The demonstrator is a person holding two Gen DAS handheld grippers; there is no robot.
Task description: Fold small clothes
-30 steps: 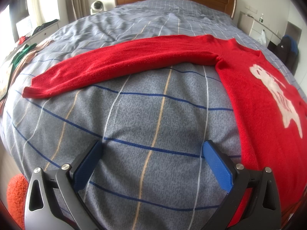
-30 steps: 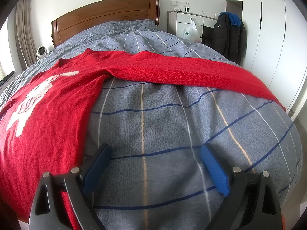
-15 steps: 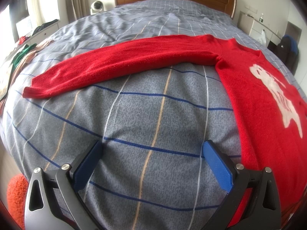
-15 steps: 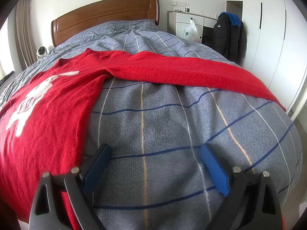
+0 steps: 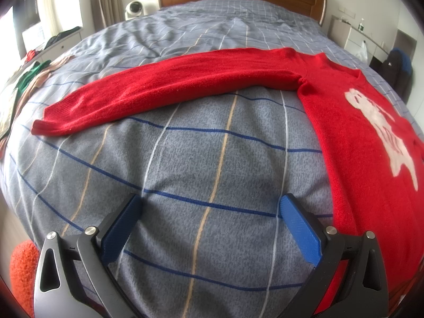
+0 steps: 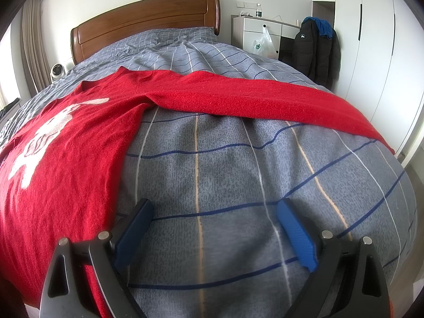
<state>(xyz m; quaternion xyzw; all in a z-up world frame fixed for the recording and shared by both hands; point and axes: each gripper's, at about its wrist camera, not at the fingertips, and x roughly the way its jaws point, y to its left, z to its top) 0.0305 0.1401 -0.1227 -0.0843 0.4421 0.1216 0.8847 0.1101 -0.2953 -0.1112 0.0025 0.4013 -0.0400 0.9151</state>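
Red sweater (image 5: 365, 143) beyond spread tongs (image 5: 210, 206)

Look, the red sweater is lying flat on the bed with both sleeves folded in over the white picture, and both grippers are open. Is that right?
Not quite. The red sweater does lie flat on the bed, but its sleeves are stretched straight out to the sides, not folded over the white picture; each wrist view shows one. The left gripper and right gripper are open.
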